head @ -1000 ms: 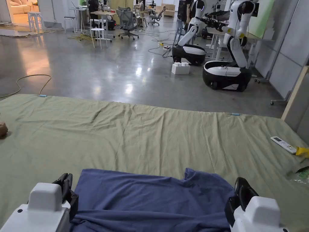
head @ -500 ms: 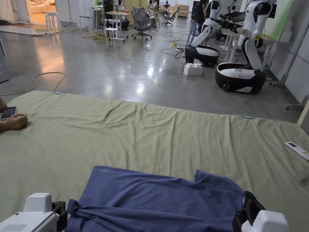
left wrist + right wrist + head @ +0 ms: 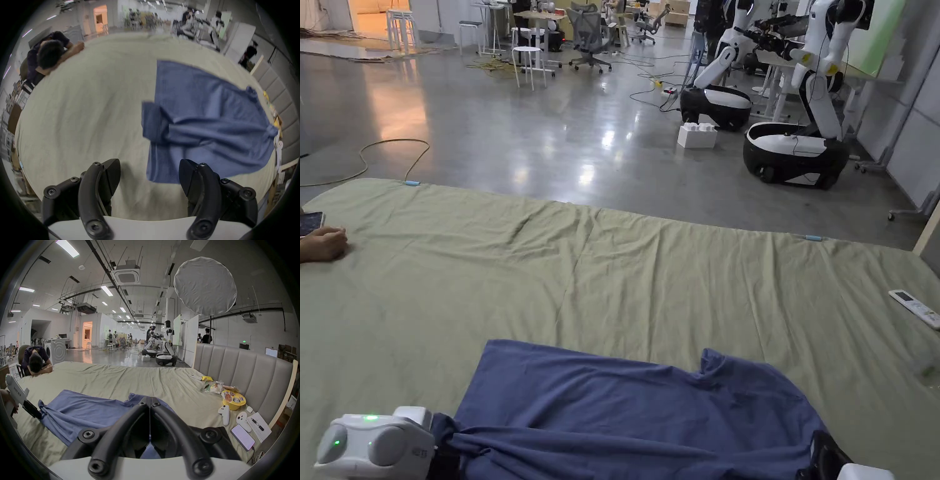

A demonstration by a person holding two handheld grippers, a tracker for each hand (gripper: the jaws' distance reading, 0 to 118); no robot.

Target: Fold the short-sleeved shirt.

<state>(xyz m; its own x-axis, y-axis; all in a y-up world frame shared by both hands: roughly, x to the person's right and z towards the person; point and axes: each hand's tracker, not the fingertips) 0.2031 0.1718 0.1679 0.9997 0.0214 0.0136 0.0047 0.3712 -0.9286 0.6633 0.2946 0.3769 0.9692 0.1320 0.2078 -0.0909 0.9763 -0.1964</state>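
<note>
Shirt [image 3: 637,412] — blue and short-sleeved — lies spread on the green bed sheet [image 3: 612,281] at the near edge of the bed, its cloth creased and its collar end toward the padded headboard [image 3: 235,366].

In the left gripper view the left tongs [image 3: 149,164] stand wide apart just above the sheet with nothing between them. The shirt's near edge lies beside and partly behind one jaw, and that picture is blurred. In the right gripper view the same tongs [image 3: 34,413] sit right at a bunched corner of the shirt, where the folds gather into a tight knot of cloth.

The right tongs [image 3: 150,400] are closed at the shirt's other end, with a sliver of blue cloth caught in the seam between the jaws. In the head view they [image 3: 825,459] sit at the garment's right edge.

A person [image 3: 36,360] leans head-down on the far left side of the bed. Near the headboard lie a remote [image 3: 915,308], a noodle cup [image 3: 233,400] and a phone [image 3: 242,438] — all well apart from the shirt. Two white robots [image 3: 800,144] stand on the floor beyond the bed.
</note>
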